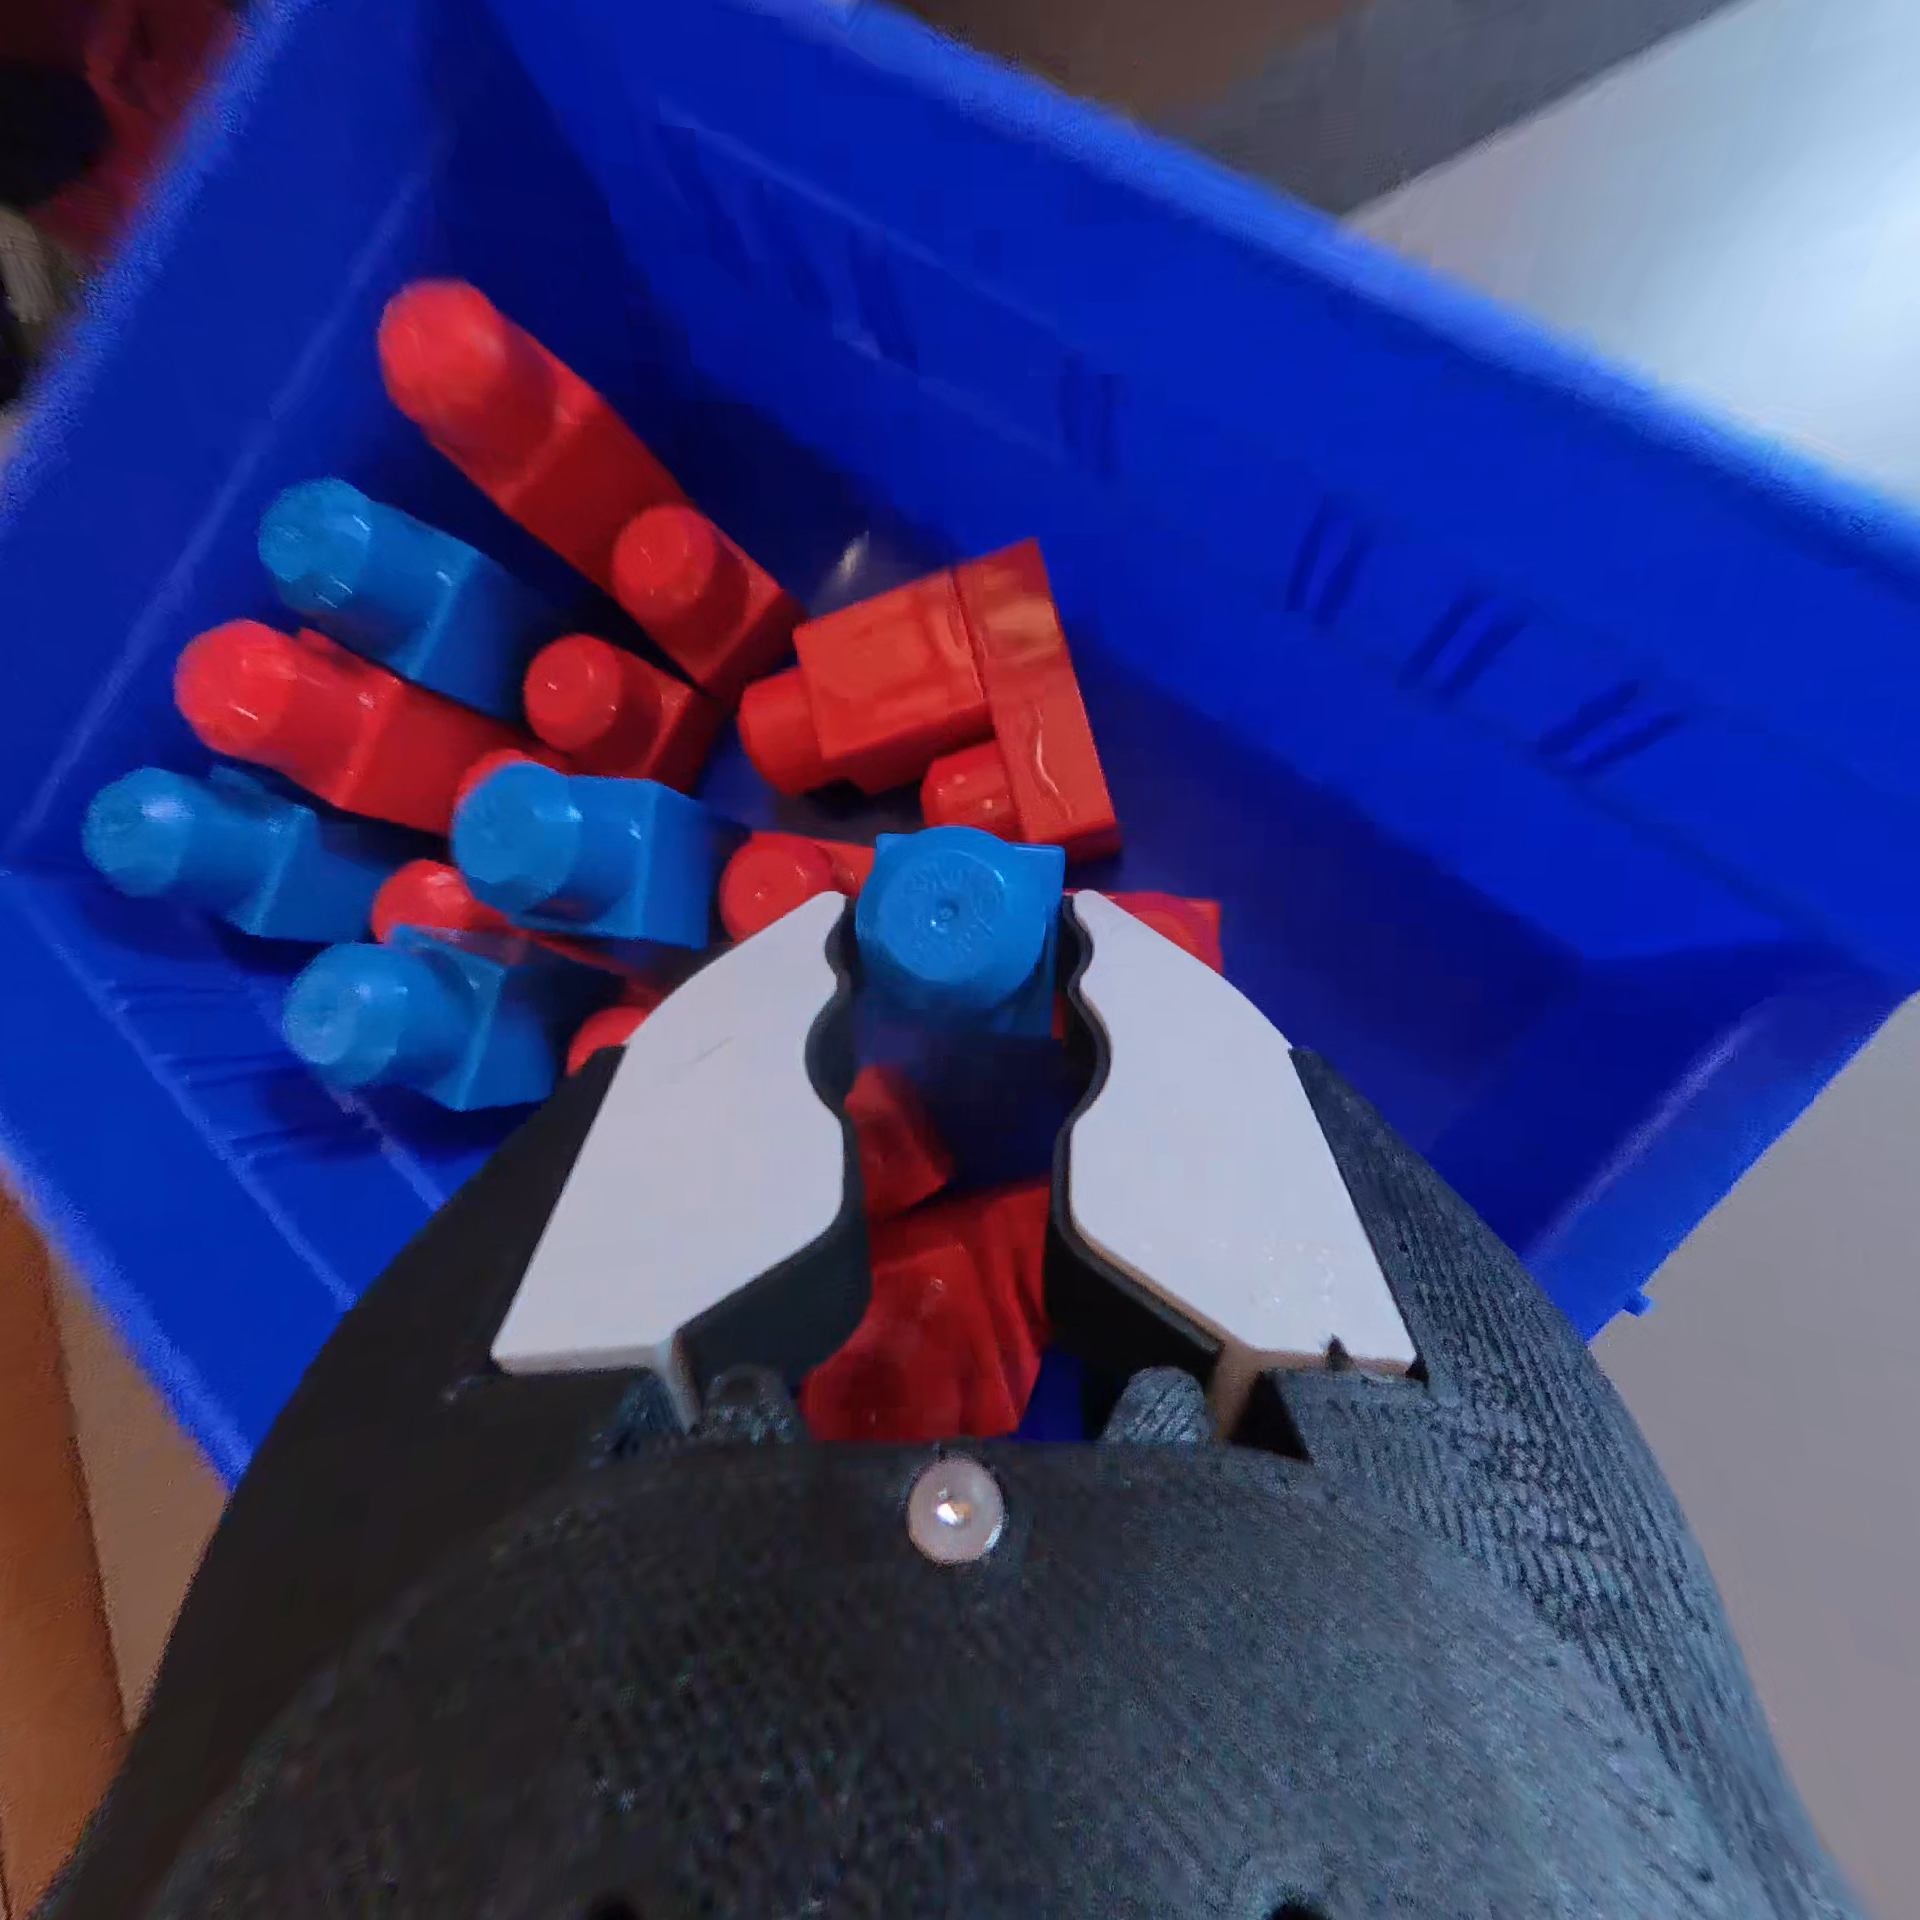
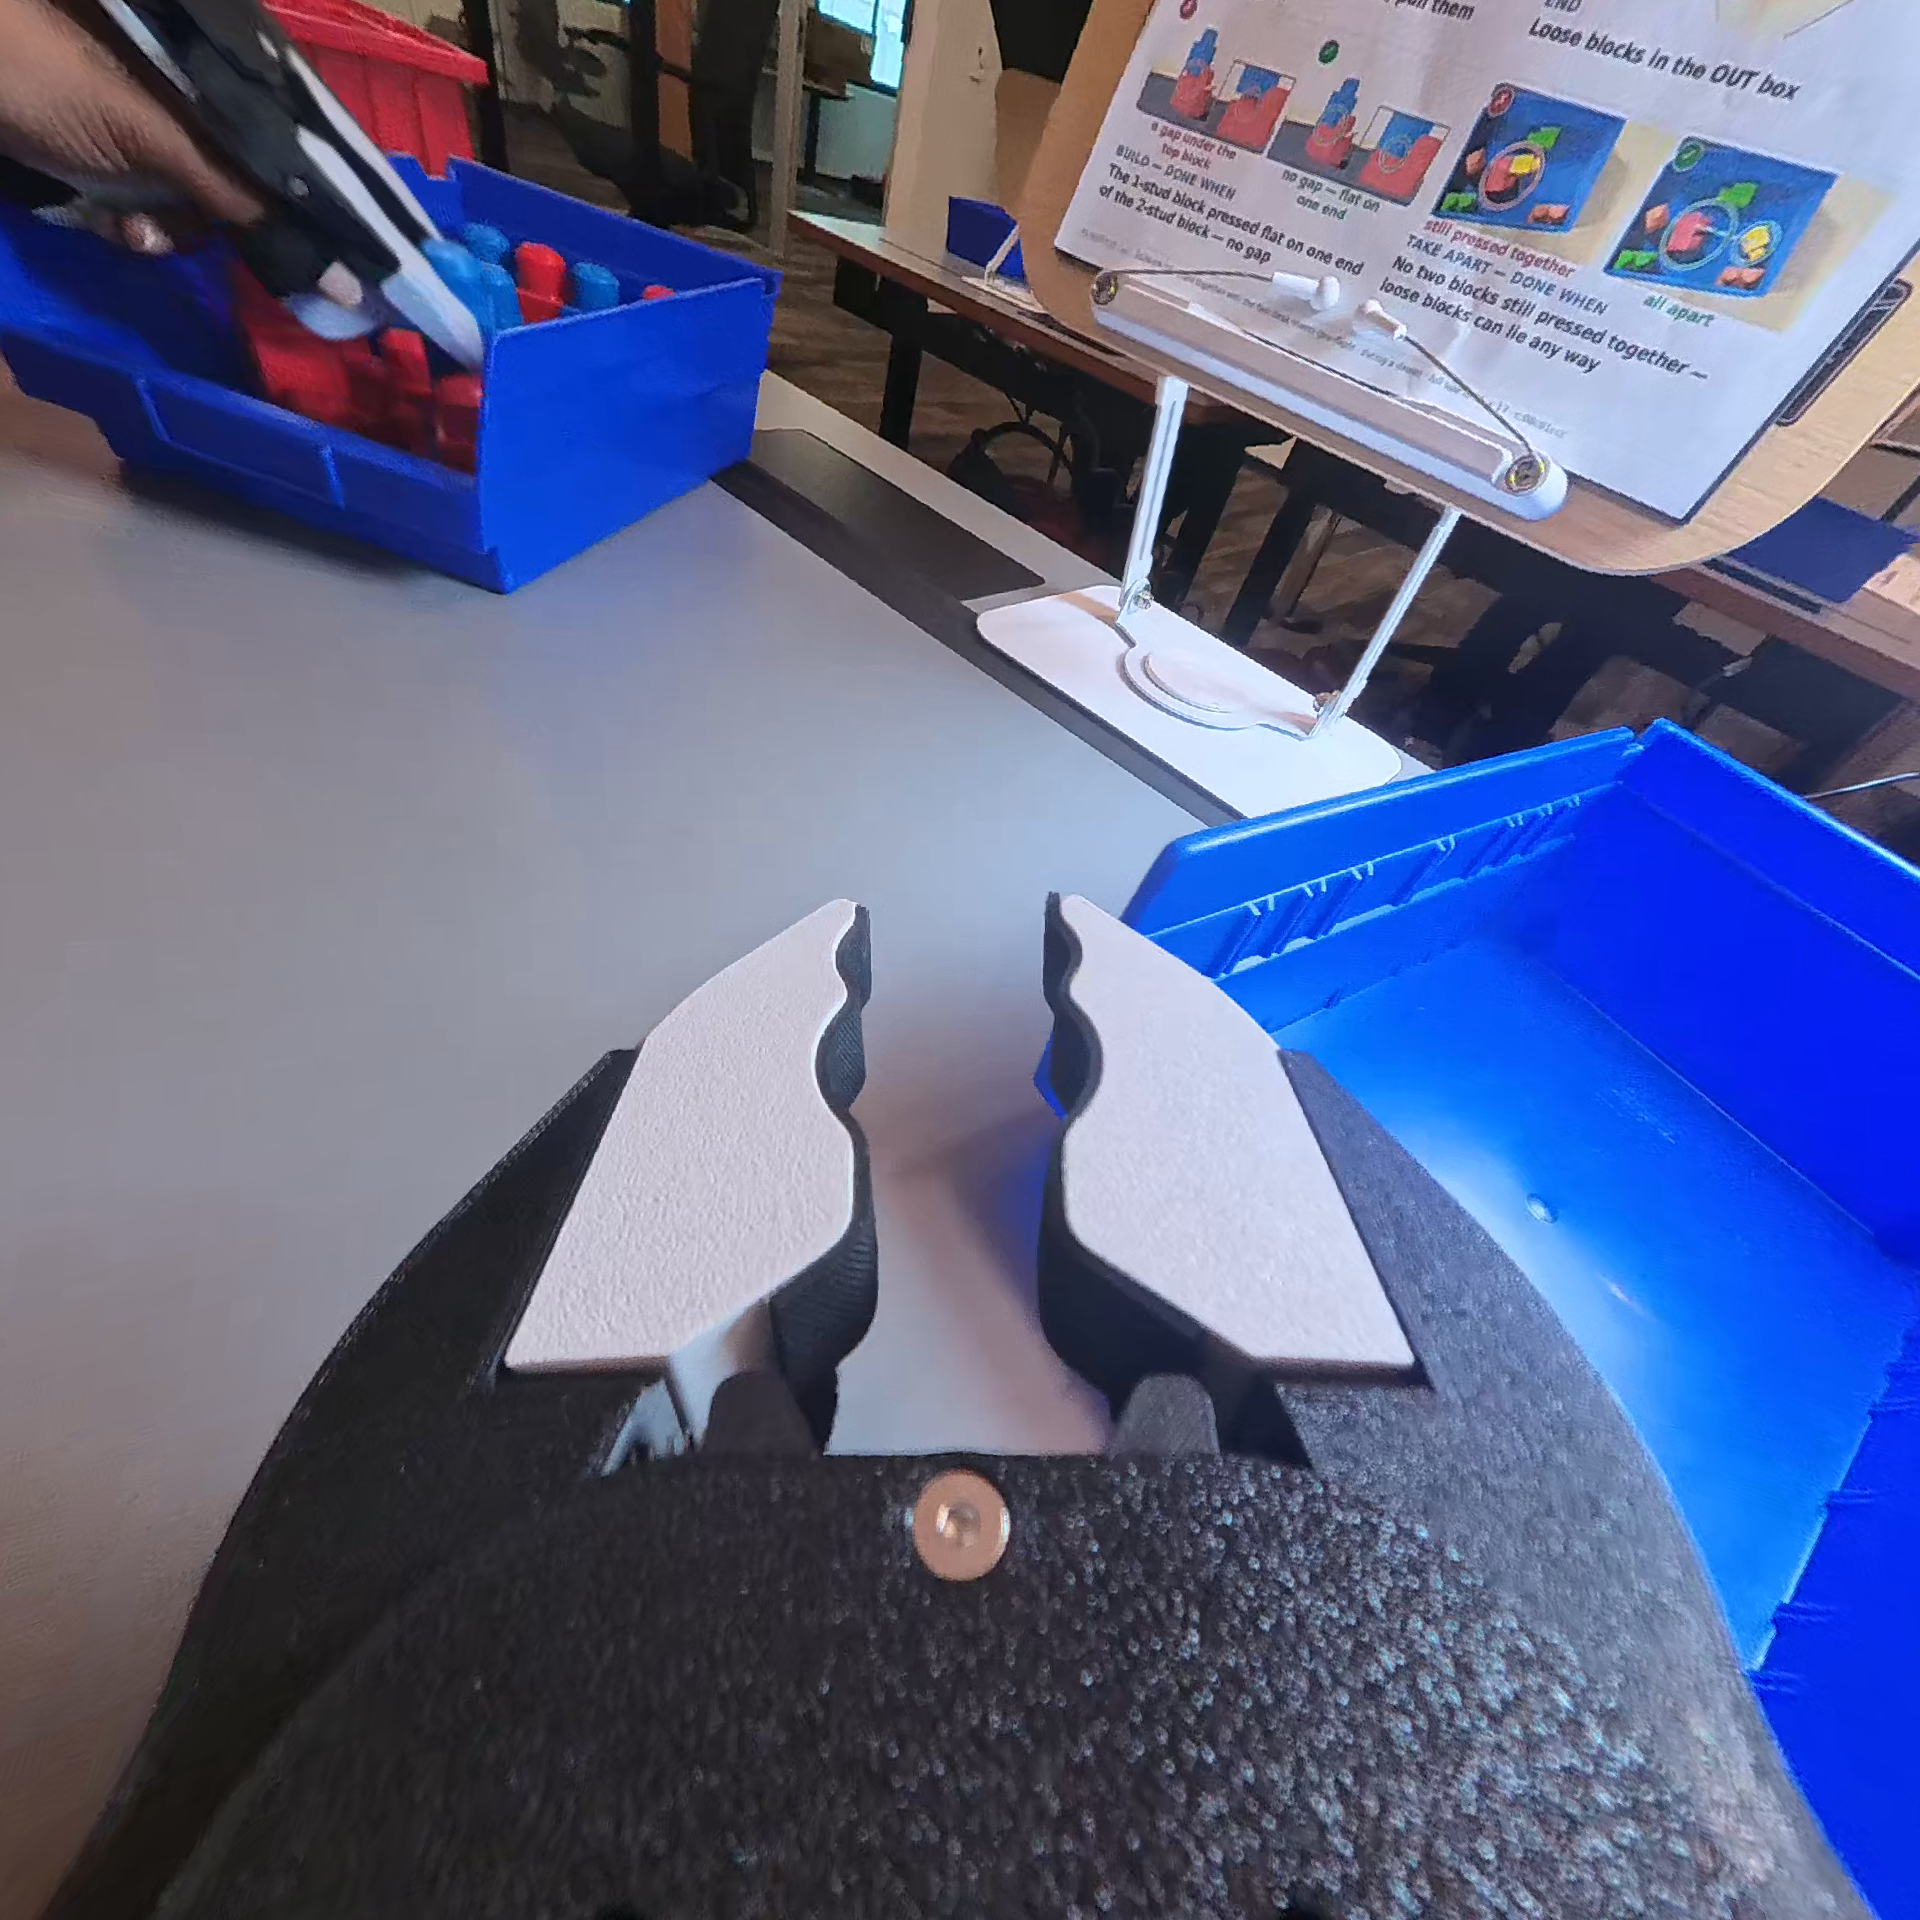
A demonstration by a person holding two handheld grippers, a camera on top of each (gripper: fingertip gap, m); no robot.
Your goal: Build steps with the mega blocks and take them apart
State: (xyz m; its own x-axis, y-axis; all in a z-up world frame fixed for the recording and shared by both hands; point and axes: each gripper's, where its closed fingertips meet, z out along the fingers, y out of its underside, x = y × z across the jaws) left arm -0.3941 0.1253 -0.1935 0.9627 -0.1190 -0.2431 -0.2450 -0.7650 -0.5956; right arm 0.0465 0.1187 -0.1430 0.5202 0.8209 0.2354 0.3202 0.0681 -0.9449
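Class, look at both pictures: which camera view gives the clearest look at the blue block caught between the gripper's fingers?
The left wrist view: the blue block fills the centre, stud toward the camera, clamped by the left gripper above the blue bin. The right wrist view shows it only small and far off.

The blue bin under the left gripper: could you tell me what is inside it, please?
Red and blue mega blocks fill the blue bin; the left gripper covers some.

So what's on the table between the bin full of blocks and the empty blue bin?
Nothing: the right wrist view shows bare grey table between the block bin and the empty bin.
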